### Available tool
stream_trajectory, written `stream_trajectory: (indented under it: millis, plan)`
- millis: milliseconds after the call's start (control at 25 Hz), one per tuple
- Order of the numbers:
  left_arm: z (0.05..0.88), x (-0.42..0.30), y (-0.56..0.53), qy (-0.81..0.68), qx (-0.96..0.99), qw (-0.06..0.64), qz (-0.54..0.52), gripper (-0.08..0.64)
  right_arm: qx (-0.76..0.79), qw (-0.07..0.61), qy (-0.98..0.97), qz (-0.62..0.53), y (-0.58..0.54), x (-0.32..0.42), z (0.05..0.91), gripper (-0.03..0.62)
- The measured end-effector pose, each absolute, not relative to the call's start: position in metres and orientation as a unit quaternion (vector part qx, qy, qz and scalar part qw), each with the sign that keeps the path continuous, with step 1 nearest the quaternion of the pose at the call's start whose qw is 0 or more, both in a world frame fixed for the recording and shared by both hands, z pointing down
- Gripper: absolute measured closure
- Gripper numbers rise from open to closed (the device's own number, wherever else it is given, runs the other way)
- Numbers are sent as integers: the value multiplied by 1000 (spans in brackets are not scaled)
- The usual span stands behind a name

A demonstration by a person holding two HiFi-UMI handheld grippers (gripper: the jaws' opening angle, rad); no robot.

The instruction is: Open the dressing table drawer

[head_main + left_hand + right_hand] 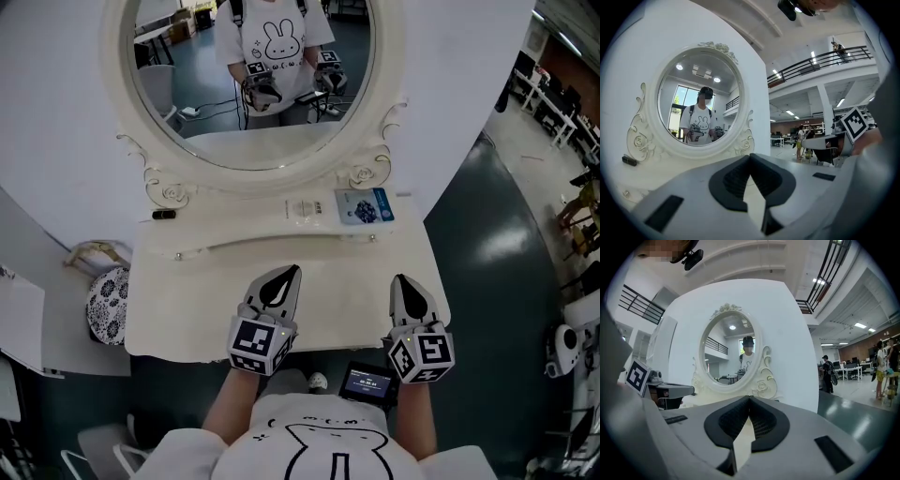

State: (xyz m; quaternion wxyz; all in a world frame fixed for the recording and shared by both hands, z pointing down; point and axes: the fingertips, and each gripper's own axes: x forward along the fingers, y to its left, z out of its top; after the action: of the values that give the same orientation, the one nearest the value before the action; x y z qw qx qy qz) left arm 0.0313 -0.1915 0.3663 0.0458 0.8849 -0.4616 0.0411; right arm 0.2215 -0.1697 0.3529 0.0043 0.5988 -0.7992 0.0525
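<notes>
We hold the left tool (289, 272) and right tool (403, 279) above the glossy cream tabletop (187, 309), each with its ribbed black jaws closed tip to tip on nothing. Beyond them, the curved, two-knobbed drawer front (272, 246) sits flush beneath the scroll-carved oval mirror (216, 103).

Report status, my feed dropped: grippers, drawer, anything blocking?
Left gripper shut, empty. Right gripper shut, empty. Drawer looks closed, untouched. Nothing blocking it.
</notes>
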Motion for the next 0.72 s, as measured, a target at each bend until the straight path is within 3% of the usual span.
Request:
stream_trajectory:
  millis: [720]
  plan:
    - [389,48,-263,-461,884,59,59,543,609,23,-788,87,-234,240,388,592]
